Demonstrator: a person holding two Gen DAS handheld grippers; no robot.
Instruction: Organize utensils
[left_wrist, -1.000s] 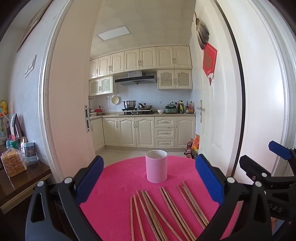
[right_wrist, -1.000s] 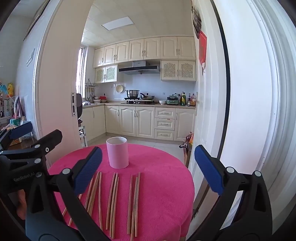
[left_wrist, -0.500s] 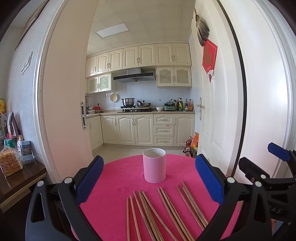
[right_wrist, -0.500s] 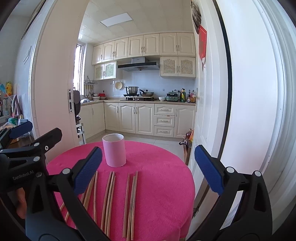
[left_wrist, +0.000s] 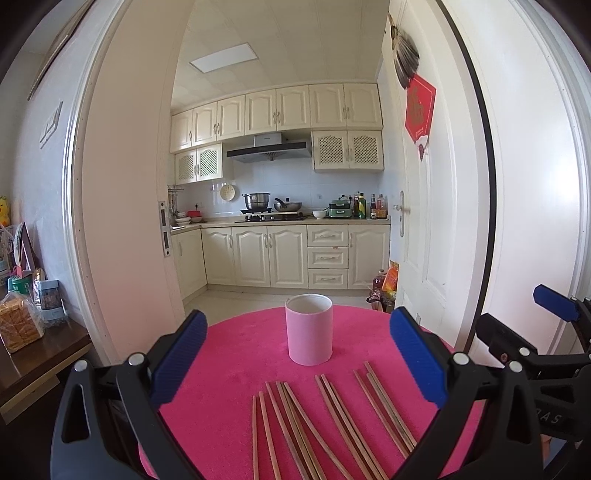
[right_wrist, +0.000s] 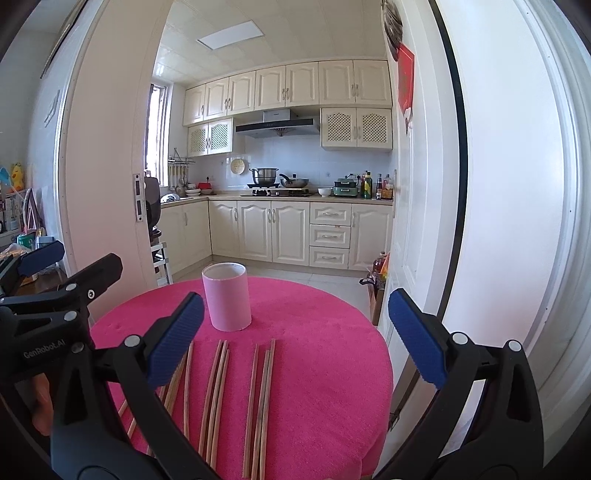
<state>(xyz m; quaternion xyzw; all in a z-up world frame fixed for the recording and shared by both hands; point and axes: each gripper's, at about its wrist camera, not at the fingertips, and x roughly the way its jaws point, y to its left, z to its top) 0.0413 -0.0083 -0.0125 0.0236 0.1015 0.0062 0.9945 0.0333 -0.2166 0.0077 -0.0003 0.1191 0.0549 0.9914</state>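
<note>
The left gripper (left_wrist: 297, 363) is hovering above the near edge of the round counter (left_wrist: 236, 354), its blue pads spread wide apart and gripping nothing. The right gripper (right_wrist: 295, 339) is hovering beside it in the same condition: pads wide apart, nothing between them.

The chopsticks (left_wrist: 325, 417) are lying flat on the pink cloth in loose groups, running roughly away from the cameras, and none is yet in the cup. Working left to right in the right wrist view, one group is lying partly hidden behind the right gripper's left finger, a second group (right_wrist: 216, 387) is lying near the middle, and a third group (right_wrist: 260, 402) is lying to its right. The pink cup (left_wrist: 308, 329) is standing upright just beyond the far tips of the chopsticks, apart from them, mouth open.

Handling judgement: the chopsticks are probably light, stiff and thin. Lying flush on a plush cloth, they are offering little height to pinch, and neighbours are touching, so one pinch may be lifting several or rolling one aside. Taking hold across the shaft near mid-length should be keeping a stick balanced; a hold near one end would likely be letting it swing. The cup appears light and may tip if struck at the rim.
</note>
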